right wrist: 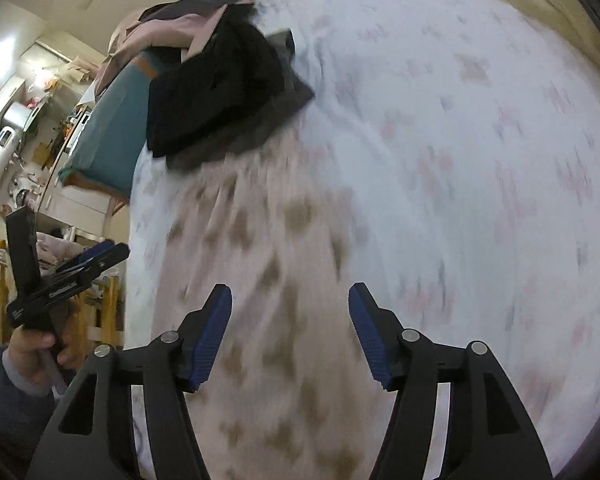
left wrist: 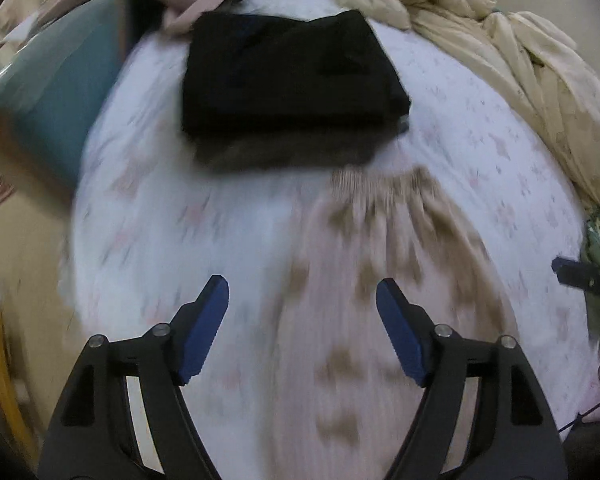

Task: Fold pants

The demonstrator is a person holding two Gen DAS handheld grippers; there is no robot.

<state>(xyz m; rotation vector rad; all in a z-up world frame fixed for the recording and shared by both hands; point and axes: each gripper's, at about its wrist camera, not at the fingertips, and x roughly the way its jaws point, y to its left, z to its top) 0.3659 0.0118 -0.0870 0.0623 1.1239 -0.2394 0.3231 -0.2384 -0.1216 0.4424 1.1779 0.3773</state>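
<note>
Pink patterned pants (left wrist: 360,280): spread on the bed (left wrist: 160,220), long axis running away from both jaws, beneath them. Left hand-held gripper (left wrist: 302,320) and right hand-held gripper (right wrist: 290,320): open, empty, about equally near.

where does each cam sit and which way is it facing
Left wrist: sits on the left tongs, looks down the bed at pink pants and a black stack; open jaws show, right tongs tip at the edge.
Right wrist: sits on the right tongs, same downward look; open jaws, left hand show.
Shared: pants, stack, bed.
</note>
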